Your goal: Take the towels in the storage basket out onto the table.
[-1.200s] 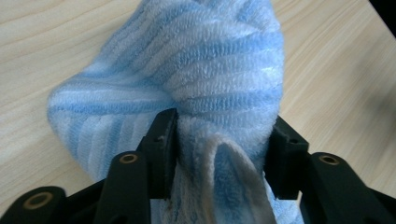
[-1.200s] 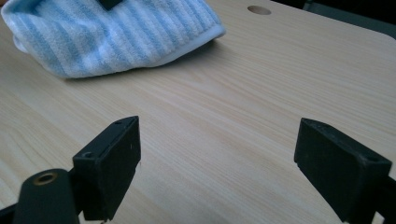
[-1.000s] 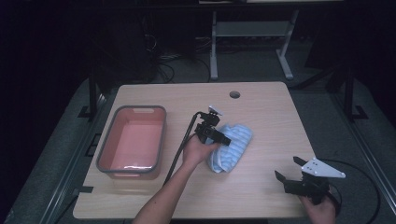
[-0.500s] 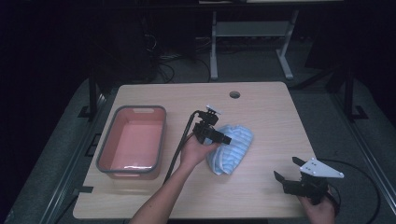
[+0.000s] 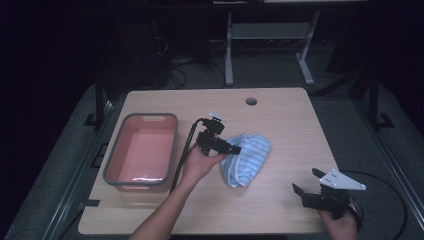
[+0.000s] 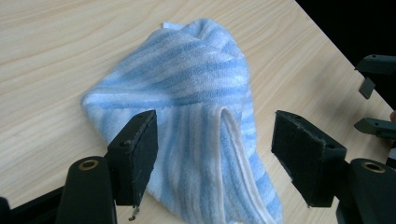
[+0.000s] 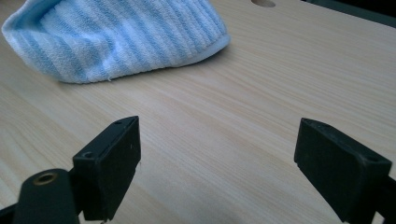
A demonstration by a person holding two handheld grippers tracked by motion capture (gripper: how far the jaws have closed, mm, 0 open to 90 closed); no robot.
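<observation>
Left gripper (image 6: pixel 215 154) jaws just opened, cloth (image 5: pixel 246 159) let go, lying loose between them on table (image 5: pixel 280 120). Right gripper (image 7: pixel 217 163) held apart, idle. Step judged: release; regrasp or withdrawal called for next.

Grey-rimmed pink tub (image 5: pixel 141 155) on the wooden table (image 5: pixel 280 115) — cable hole (image 5: pixel 251 101) at its far edge

The rectangular light-wood counter (image 5: pixel 280 120) has a round cable hole (image 5: pixel 251 101) near its far edge. A grey-rimmed pink plastic tub (image 5: pixel 141 152) rests at its left; a crumpled blue-and-white striped towel (image 5: pixel 247 157) lies near centre.
</observation>
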